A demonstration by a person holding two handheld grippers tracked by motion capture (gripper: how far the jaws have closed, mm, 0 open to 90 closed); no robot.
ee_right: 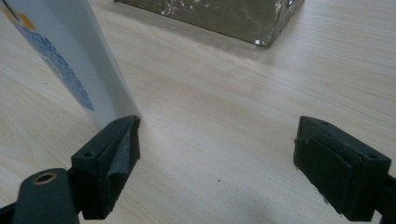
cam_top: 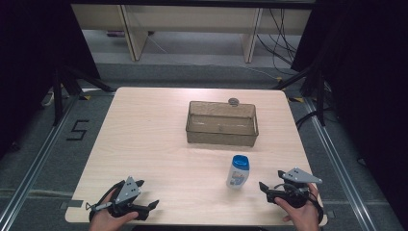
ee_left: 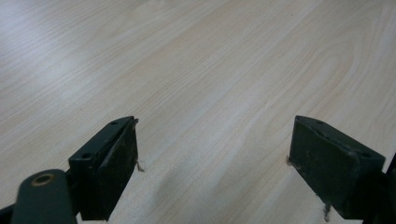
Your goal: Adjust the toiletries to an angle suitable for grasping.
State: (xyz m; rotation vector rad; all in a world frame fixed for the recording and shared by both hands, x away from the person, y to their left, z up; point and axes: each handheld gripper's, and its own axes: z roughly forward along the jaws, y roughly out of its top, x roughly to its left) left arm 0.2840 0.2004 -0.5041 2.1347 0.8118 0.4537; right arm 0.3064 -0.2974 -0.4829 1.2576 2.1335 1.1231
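At lower left of the high view, left gripper [cam_top: 144, 195] rests with jaws spread, empty; keep it parked. Right of centre stands the bottle [cam_top: 237, 172], below the clear bin [cam_top: 222, 137]. At lower right, right gripper [cam_top: 263, 188], jaws spread and empty, should square up on the bottle's body before closing

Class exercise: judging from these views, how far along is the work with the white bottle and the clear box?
Nothing looks done yet: the white plastic bottle with a blue cap stands on the pale wooden table, outside the clear rectangular plastic box. In hand: the right tongs are open beside the bottle, not gripping it. The left tongs rest open. Likely left: grasping the bottle and moving it to the box.
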